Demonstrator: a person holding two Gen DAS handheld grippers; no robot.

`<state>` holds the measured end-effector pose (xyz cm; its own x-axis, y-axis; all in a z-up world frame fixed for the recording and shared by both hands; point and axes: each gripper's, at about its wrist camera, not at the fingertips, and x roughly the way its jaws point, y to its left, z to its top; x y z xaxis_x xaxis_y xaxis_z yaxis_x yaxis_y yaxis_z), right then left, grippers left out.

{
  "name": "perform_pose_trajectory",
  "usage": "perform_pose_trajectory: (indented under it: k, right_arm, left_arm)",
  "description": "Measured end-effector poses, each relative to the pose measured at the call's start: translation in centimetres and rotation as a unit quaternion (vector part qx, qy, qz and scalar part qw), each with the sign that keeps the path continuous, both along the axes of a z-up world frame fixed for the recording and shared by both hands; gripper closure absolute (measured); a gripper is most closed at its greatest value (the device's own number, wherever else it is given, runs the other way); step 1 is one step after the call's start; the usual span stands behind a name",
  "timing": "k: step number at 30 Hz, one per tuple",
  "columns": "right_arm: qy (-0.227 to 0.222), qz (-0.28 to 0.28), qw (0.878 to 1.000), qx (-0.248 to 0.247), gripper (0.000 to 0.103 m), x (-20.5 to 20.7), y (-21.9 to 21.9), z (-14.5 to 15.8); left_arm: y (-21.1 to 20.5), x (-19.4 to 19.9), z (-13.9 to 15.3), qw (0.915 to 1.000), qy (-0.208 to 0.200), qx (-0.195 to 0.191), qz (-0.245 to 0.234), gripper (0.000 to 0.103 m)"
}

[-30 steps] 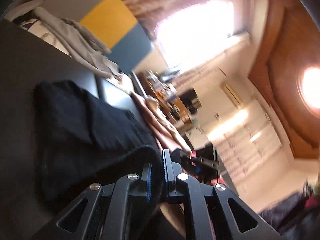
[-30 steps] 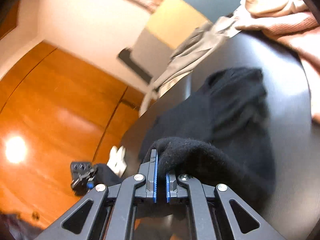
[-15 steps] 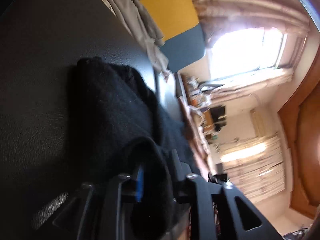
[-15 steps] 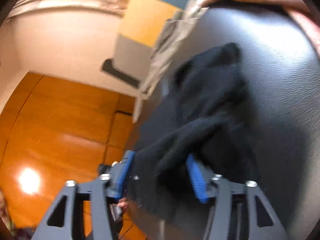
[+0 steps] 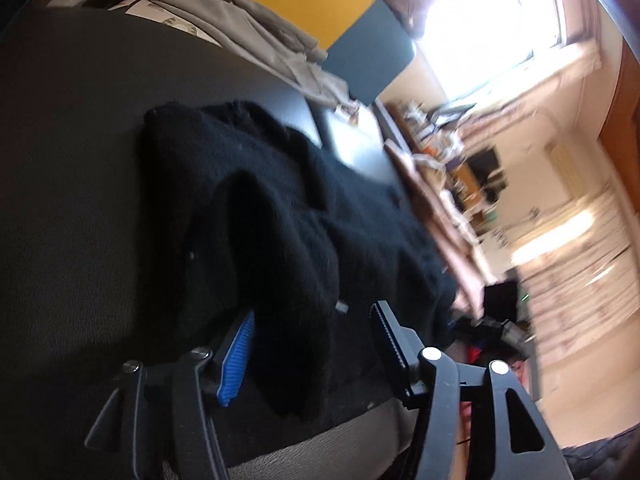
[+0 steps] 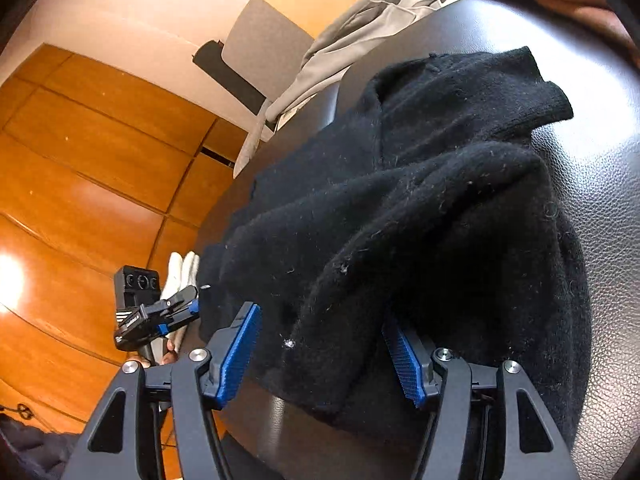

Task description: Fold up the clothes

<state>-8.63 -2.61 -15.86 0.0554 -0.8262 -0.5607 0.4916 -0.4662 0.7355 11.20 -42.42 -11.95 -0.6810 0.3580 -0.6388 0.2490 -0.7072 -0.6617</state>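
In the left wrist view the left gripper [image 5: 312, 344] sits at the bottom of the frame with its two fingers spread wide apart; the blue ribbed pad [image 5: 237, 360] of one finger shows lower left of centre, the other finger's dark toothed edge lower right. A fold of the black sweater [image 5: 280, 232] hangs down into the gap between them, but neither pad presses on it — the cloth lies loose there. The sweater spreads from the fingers up through the middle of the frame, bunched and rumpled, on a dark leather-like surface [image 5: 72, 184] that fills the left half. Beyond it, toward the upper middle, a grey garment [image 5: 256, 36] lies crumpled at the far edge of the surface, with a yellow and blue-grey panel behind it and a bright window at the upper right.

In the right wrist view the right gripper [image 6: 328, 352] is likewise wide apart at the bottom of the frame, both blue pads [image 6: 240, 352] plainly visible. A thick roll of the black sweater [image 6: 420, 208] droops between them; whether it brushes the right-hand pad cannot be told, and it is not clamped. The sweater covers the centre and right of the frame, a cuff or hem edge at the upper right, resting on the same dark textured surface [image 6: 608, 208]. The grey garment [image 6: 360, 40] lies at the top — and at the lower left the other gripper's tip [image 6: 176, 308] shows beside the sweater's edge, against an orange wooden floor.
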Motion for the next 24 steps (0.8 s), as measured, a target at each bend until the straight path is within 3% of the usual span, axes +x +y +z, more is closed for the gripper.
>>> perform_pose_trajectory:
  k: [1, 2, 4, 5, 6, 10, 12, 16, 20, 24]
  right_arm:
    - [0.004, -0.001, 1.0, 0.008, 0.04, 0.0, -0.3, 0.1]
    - [0.01, -0.006, 1.0, 0.019, 0.043, 0.1, -0.4, 0.2]
    - [0.023, -0.017, 0.999, 0.042, 0.064, 0.1, -0.7, 0.3]
    - [0.027, -0.021, 0.998, 0.05, 0.083, 0.1, -0.7, 0.3]
    - [0.021, -0.021, 0.998, 0.049, 0.093, 0.2, 0.0, 0.0]
    - [0.009, -0.023, 1.0, 0.011, 0.093, 0.0, 1.0, 0.7]
    - [0.002, -0.032, 0.999, -0.044, 0.093, -0.8, 1.3, 2.6]
    - [-0.002, -0.048, 0.993, -0.109, 0.093, -3.6, 1.5, 5.4]
    - [-0.003, -0.066, 0.991, -0.119, 0.093, -6.9, 0.2, 6.3]
    - [-0.022, -0.086, 0.992, -0.095, 0.093, -10.7, -2.6, 4.7]
  left_arm:
    - [0.4, -0.2, -0.2, 0.9999, -0.01, -0.01, -0.002, 0.047]
    - [0.6, -0.1, -0.4, 0.9998, -0.014, -0.017, -0.001, 0.056]
    - [1.0, 0.0, -0.7, 0.9995, -0.021, -0.025, 0.0, 0.079]
    - [1.1, 0.1, -0.7, 0.9997, -0.018, -0.016, -0.002, 0.097]
    - [1.0, 0.4, -0.7, 0.9999, -0.011, -0.002, -0.003, 0.1]
    - [0.1, 0.8, 0.0, 0.9971, 0.042, 0.063, 0.001, 0.1]
    - [-1.0, 0.8, 1.2, 0.9909, 0.089, 0.1, 0.011, 0.1]
    - [-3.3, -0.6, 2.9, 0.9758, 0.155, 0.15, 0.034, 0.1]
    - [-5.0, -3.3, 3.3, 0.971, 0.17, 0.159, 0.056, 0.1]
    - [-6.3, -6.8, 2.1, 0.9729, 0.152, 0.155, 0.079, 0.1]
